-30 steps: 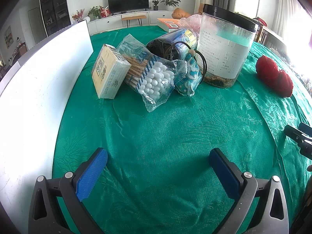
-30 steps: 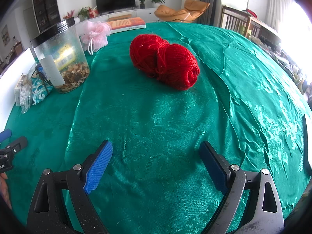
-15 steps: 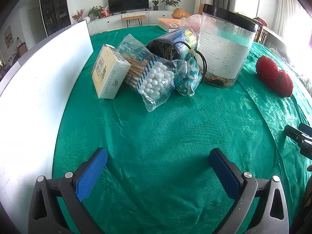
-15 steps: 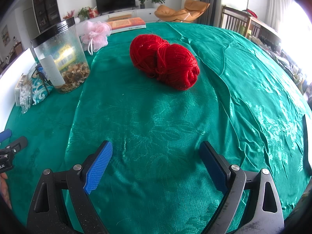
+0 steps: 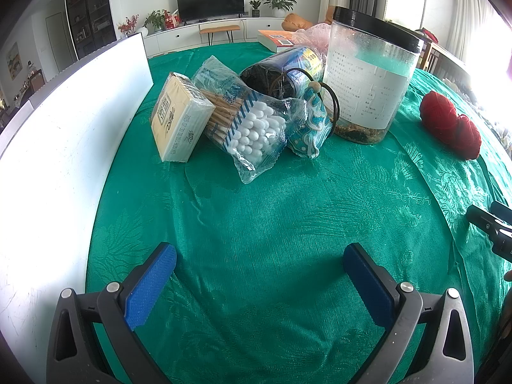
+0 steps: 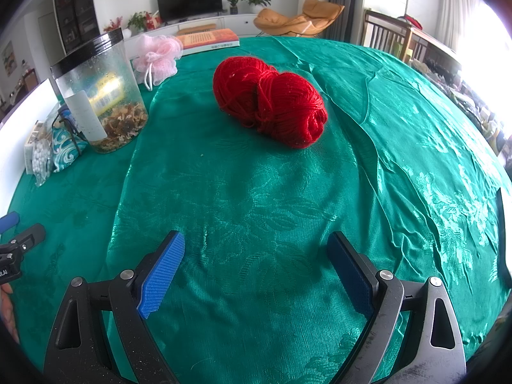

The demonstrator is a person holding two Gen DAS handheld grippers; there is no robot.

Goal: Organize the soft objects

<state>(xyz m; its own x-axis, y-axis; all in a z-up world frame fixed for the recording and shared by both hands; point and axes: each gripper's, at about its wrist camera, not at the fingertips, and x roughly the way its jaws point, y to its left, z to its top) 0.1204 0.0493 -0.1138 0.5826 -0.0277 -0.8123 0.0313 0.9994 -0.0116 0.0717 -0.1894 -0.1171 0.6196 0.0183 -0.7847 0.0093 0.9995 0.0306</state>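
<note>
Left wrist view: the left gripper hangs over the green tablecloth with its blue pads spread wide and nothing between them. Toward 12 o'clock a cluster of things lies on the cloth. At 11 o'clock a tissue pack leans on a clear bag of cotton swabs. Just right of the bag sits a blue patterned pouch, with a black hair tie looped over it. Behind them a dark tin lies on its side. At 1 o'clock stands a clear jar with a black lid and dried bits at its bottom. A pink bath puff and a book show behind the jar. At 2 o'clock, well apart from the cluster, lie two red yarn balls. A white board stands along the left edge from 8 to 11 o'clock. At 3 o'clock the tip of the right gripper pokes in.

Right wrist view: the right gripper is also spread wide and empty above the tablecloth. The red yarn balls lie touching each other at 12 o'clock, well ahead of the pads. At 10 o'clock stands the jar, with the pouch and swab bag beside it at its left. The bath puff and book sit at 11 o'clock. At 9 o'clock the left gripper shows at the edge.
</note>
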